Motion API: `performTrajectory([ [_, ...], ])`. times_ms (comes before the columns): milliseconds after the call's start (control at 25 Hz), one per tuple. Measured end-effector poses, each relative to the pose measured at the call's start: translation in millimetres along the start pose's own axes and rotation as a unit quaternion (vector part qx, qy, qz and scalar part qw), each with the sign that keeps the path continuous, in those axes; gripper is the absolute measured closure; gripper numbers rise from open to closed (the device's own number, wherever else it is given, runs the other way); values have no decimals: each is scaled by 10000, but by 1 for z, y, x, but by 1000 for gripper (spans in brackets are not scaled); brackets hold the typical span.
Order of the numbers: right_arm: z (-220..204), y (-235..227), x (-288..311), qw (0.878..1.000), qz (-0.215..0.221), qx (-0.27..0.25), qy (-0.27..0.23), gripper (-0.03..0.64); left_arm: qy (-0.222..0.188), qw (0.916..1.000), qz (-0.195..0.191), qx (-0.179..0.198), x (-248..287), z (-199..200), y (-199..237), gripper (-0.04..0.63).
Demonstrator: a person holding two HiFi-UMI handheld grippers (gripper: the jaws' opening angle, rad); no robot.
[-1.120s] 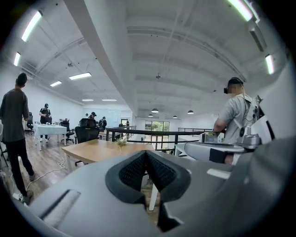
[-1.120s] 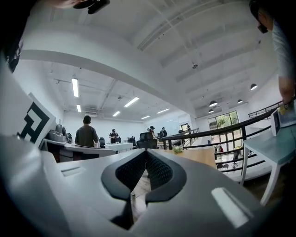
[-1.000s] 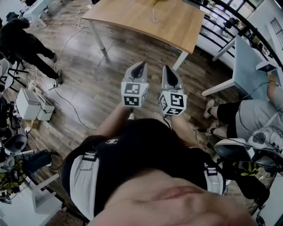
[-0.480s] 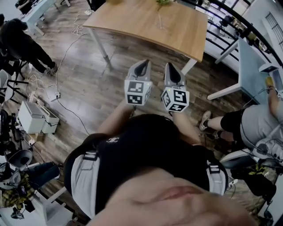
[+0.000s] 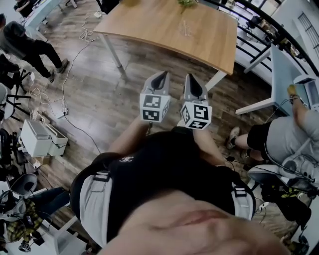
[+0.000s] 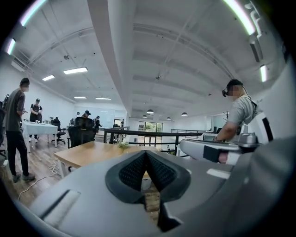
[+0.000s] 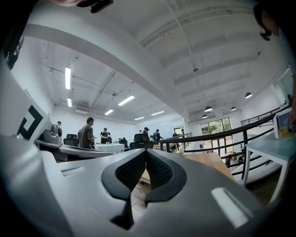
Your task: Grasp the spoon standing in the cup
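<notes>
Table [image 5: 164, 25]: light wooden top on white legs, at 12 o'clock in the head view.
Plant [image 5: 187, 3]: small green sprig at the table's far edge, 12 o'clock.
Floor [image 5: 104, 94]: dark wood planks, spreading from the centre out to 9 o'clock.
Cable [image 5: 64, 84]: pale lead snaking over the floor, from 11 toward 9 o'clock.
Boxes [image 5: 35, 138]: two white ones side by side on the floor, 9 o'clock.
Standing person [image 5: 30, 45]: dark clothes, 10 o'clock, well apart from the table.
Seated person [image 5: 279, 137]: grey top and black shorts, 3 o'clock.
White table [image 5: 281, 74]: 2 o'clock, just above the seated person.
Railing [image 5: 264, 22]: black bars, 1 o'clock.
Ceiling lights [image 6: 76, 70]: long strips, 10 o'clock in the left gripper view.
</notes>
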State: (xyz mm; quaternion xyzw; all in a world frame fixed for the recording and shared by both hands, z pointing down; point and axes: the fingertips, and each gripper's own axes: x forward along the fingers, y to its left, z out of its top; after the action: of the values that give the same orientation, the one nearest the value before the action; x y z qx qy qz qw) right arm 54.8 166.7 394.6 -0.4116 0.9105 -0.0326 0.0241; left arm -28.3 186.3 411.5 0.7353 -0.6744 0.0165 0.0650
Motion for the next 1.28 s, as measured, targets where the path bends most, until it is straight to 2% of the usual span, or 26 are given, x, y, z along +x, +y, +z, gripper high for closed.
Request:
performTrajectory([
  [320, -13, -36, 54, 9998, 64, 128, 99, 617, 183, 9998, -17, 72, 61, -6, 10, 583],
  [600, -3, -94, 124, 9996, 214, 192, 77, 617, 204, 9998, 88, 17, 147, 12, 18, 583],
  [840, -5, -162, 199, 9984, 462, 280, 156, 617, 333, 9989, 305, 100, 246, 16, 23, 583],
  [1280, 2, -220, 259, 9952, 916, 220, 260, 617, 419, 9972, 618, -63, 328, 27, 17, 583],
])
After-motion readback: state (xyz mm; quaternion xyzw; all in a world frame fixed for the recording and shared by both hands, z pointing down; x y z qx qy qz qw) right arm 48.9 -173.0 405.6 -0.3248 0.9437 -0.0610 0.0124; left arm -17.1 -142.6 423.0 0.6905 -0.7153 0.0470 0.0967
